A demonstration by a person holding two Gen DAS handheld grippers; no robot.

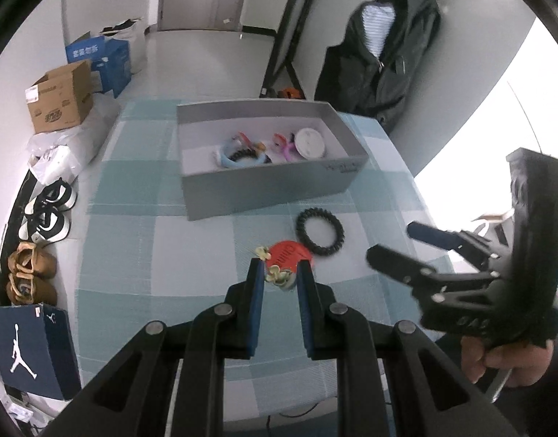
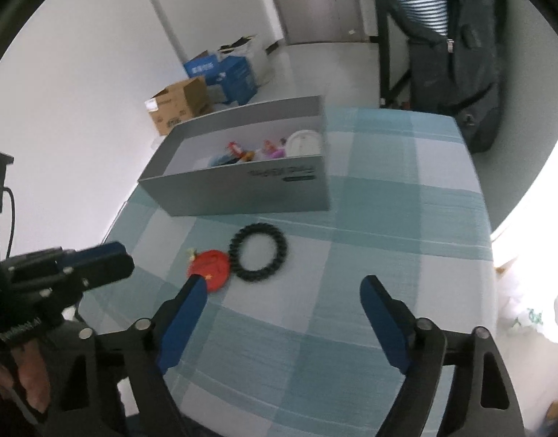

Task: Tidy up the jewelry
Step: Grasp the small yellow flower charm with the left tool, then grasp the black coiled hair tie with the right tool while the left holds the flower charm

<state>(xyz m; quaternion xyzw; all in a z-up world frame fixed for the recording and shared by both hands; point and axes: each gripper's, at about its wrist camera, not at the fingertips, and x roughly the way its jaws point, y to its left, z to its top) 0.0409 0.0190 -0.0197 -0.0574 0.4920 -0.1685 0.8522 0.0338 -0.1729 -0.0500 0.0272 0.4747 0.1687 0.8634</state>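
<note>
Left gripper [image 1: 280, 270] jaws narrow, straddling a small flower-trimmed clip [image 1: 277, 273] that lies against the near edge of a red disc [image 1: 289, 253]; whether the pads [image 1: 256, 291] actually press the clip, cannot tell; clip and disc both sit on the teal-and-white checked tablecloth [image 1: 140, 247]; right gripper [image 2: 282, 293] jaws wide, holding nothing, hovering over the cloth near the table's front; its left fingertip [image 2: 195, 287] overlaps the red disc [image 2: 209, 269] in the right wrist view, contact not clear; in the left wrist view the right gripper [image 1: 395, 244] shows at the right side, above the cloth, with the person's hand [image 1: 497, 360] around its handle.

Black spiral hair tie [image 1: 319, 230] lies flat on the cloth, just beside the red disc on its right, between the disc and the grey box [image 1: 271, 189]; in the right wrist view the hair tie [image 2: 257, 252] touches or nearly touches the disc's edge.

Grey box is open-topped, standing on the far half of the table; inside: a blue band [image 1: 231, 158], some pink and red small pieces [image 1: 280, 142], a white round lid or case [image 1: 309, 142], all bunched toward the right end.

Off-table: cardboard box [image 1: 60, 98] and blue carton [image 1: 104, 60] on the floor at left, shoes [image 1: 47, 211] along the wall, dark jacket [image 1: 384, 58] hanging behind the table.
</note>
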